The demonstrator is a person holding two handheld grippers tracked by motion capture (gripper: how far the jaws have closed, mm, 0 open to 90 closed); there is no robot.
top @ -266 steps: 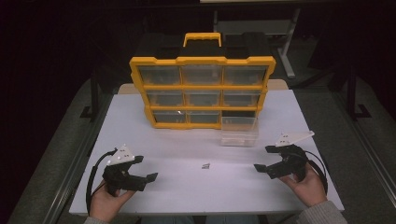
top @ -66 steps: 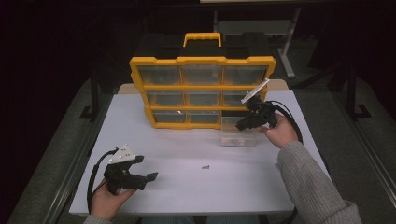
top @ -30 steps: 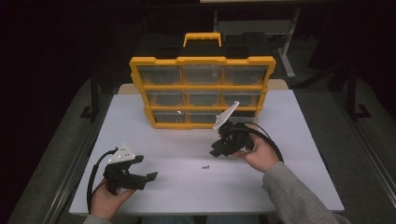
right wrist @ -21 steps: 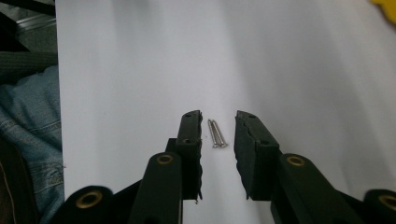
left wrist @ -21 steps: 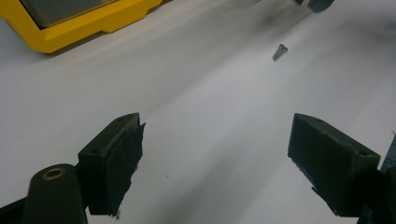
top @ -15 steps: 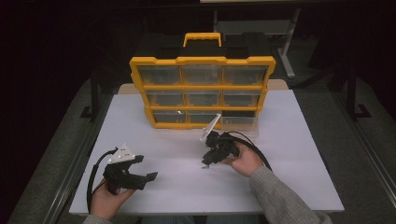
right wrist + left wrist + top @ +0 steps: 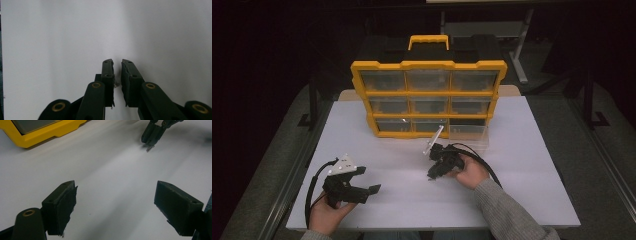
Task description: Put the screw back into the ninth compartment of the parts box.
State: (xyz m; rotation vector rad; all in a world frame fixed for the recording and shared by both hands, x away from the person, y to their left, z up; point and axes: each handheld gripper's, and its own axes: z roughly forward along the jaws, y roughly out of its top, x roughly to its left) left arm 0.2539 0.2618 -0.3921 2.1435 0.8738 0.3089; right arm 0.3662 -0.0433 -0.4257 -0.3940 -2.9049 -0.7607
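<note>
A small metal part (image 7: 116, 85), like a screw, sits between the jaws of my right gripper (image 7: 116, 61). Those jaws have just been closing and now stand almost together, pressing on it. In the high view the right gripper (image 7: 431, 176) points down at the middle of the white table (image 7: 522, 165). The left gripper view shows the part (image 7: 148, 148) poking out slanted under those tips. My left gripper (image 7: 368, 180) rests at the front left, held by a hand. Its jaws stand wide apart over bare table (image 7: 115, 190).
A yellow drawer organizer (image 7: 429, 97) with a handle stands upright at the back of the table. One clear drawer (image 7: 469, 135) lies pulled out in front of its bottom right slot. Dark floor surrounds the table.
The right gripper came from the clear drawer leftward and down to the table's middle, where the small part lay, and its jaws narrowed. The left gripper stayed put.
</note>
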